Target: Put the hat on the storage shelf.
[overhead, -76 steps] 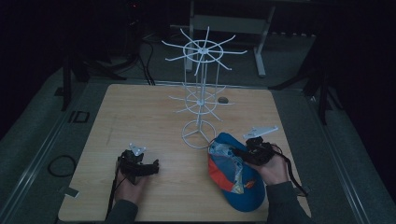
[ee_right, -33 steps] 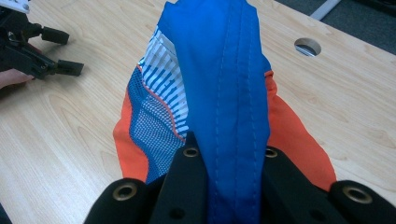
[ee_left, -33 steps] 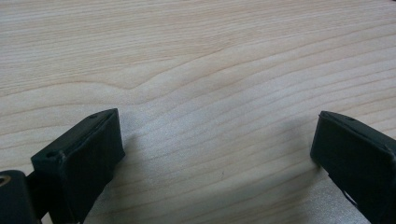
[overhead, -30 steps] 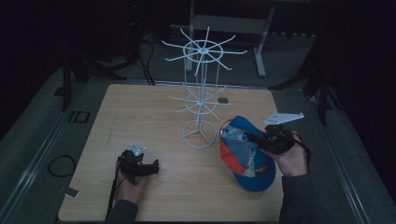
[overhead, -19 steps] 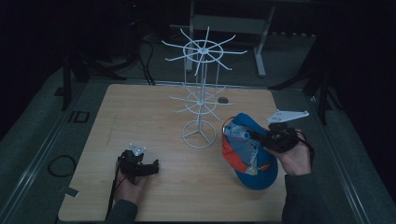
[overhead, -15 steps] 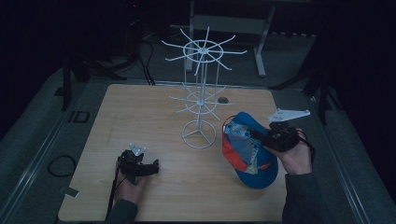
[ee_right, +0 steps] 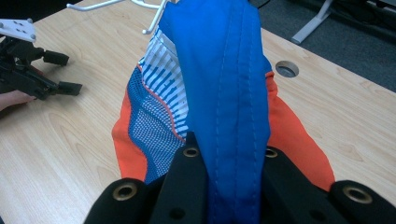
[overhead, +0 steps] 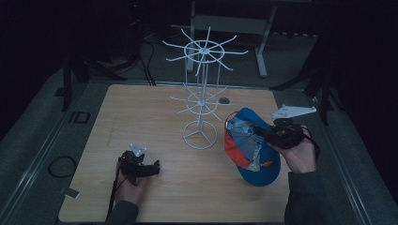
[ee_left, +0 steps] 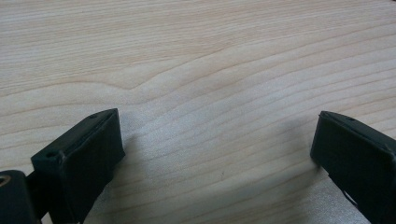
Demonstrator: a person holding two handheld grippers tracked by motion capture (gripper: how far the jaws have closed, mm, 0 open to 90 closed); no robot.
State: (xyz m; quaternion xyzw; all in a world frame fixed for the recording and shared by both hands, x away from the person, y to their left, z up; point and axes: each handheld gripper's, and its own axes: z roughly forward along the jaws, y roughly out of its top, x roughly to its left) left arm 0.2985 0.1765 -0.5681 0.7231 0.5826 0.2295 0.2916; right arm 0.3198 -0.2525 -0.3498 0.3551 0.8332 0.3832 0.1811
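A blue and orange cap (overhead: pixel 251 154) with a white-striped mesh panel hangs tilted over the table's right side, just right of the white wire rack (overhead: pixel 202 101). My right gripper (overhead: pixel 261 134) is shut on the cap's blue edge. In the right gripper view the blue fabric (ee_right: pixel 219 70) runs up between the closed jaws of that gripper (ee_right: pixel 229 151). My left gripper (overhead: pixel 154 167) rests on the wooden table (overhead: pixel 141 112) at the front left. It is open, and its own view has the gripper (ee_left: pixel 215 140) spread wide over bare wood.
The rack's round base (overhead: pixel 200 136) stands mid-table, with wire arms spreading out at two levels. A cable hole (overhead: pixel 224 100) sits behind it. Dark floor, cables and a desk frame surround the table. The left gripper (ee_right: pixel 32 70) appears far off in the right gripper view.
My right gripper has lifted the cap off the table and carried it right and slightly back, tilting it up. The left gripper has stayed put.
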